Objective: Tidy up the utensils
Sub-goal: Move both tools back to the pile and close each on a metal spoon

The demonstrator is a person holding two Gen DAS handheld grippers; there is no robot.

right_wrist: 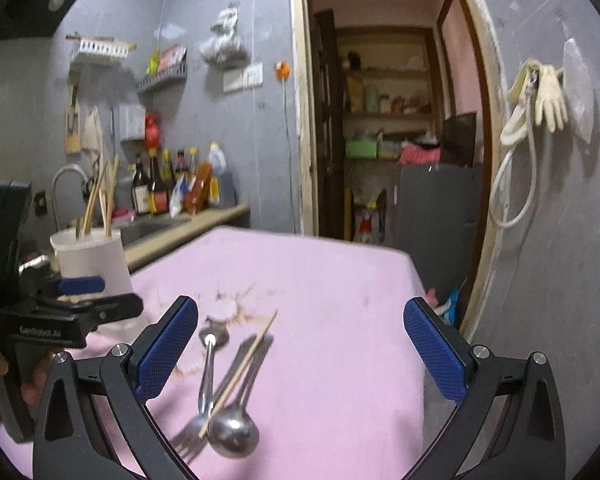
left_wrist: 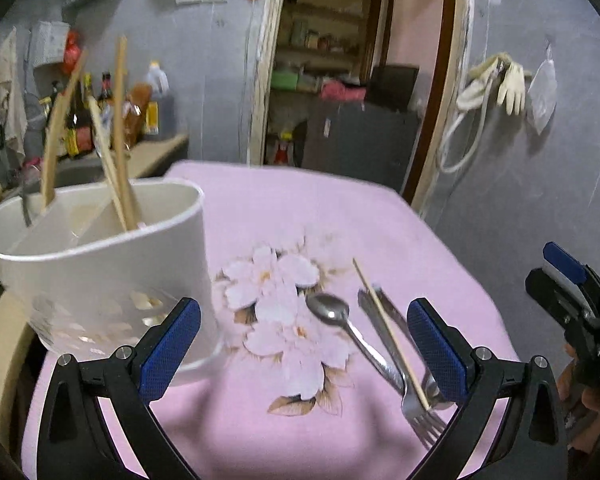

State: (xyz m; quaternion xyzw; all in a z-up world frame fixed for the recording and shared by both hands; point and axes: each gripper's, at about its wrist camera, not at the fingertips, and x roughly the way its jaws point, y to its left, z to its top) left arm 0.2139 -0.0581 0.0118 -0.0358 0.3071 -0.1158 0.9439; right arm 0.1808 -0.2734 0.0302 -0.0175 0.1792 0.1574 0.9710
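Pink floral tablecloth [left_wrist: 340, 216] before grey wall [left_wrist: 540, 184], open doorway [left_wrist: 340, 80]

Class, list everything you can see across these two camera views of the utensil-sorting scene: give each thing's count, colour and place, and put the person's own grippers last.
utensil holder: one, white, divided, left side of the table
chopsticks in holder: several, wooden, standing upright
loose chopstick: one, wooden, lying across the metal utensils
spoons: two, silver, on the cloth, bowls pointing opposite ways
fork: one, silver, in the same pile
tablecloth: one, pink with flower print, covering the table
sauce bottles: several, dark, on the counter behind
gloves: pale, hanging on the right wall
left gripper: blue pads, open, empty
right gripper: blue pads, open, above the pile
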